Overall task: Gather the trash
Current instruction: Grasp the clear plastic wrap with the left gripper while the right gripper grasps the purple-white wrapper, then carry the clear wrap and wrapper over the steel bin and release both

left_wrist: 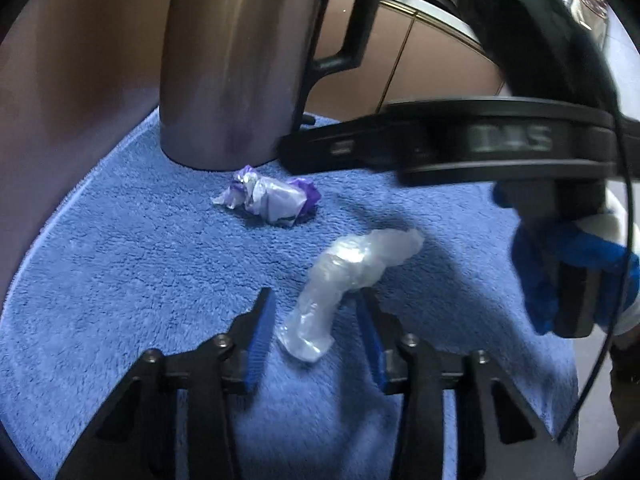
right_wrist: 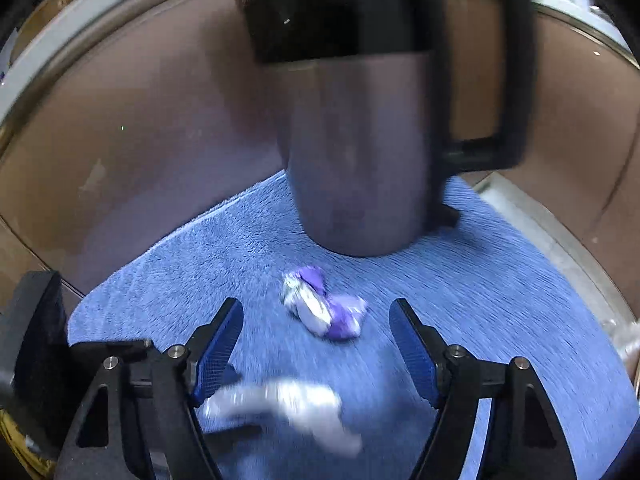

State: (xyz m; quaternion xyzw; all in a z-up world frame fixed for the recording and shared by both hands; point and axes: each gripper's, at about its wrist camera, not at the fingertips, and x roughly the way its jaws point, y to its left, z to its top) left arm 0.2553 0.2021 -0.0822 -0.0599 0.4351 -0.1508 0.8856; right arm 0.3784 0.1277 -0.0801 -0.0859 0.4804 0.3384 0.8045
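A crumpled clear plastic wrapper (left_wrist: 344, 284) lies on a blue towel (left_wrist: 120, 280). My left gripper (left_wrist: 316, 300) is open, its blue pads on either side of the wrapper's near end. A crumpled purple and white wrapper (left_wrist: 268, 198) lies farther back, near a steel kettle (left_wrist: 232, 76). In the right wrist view my right gripper (right_wrist: 316, 312) is open, with the purple wrapper (right_wrist: 324, 308) between its fingertips. The clear wrapper (right_wrist: 288, 404) shows blurred below it. The right gripper's body (left_wrist: 500, 140) crosses the left wrist view on the right.
The steel kettle (right_wrist: 360, 140) with a black handle stands at the back of the towel (right_wrist: 500, 280). Brown cabinet walls (right_wrist: 140, 120) close in behind and to the left. A hand in a blue glove (left_wrist: 576, 272) holds the right gripper.
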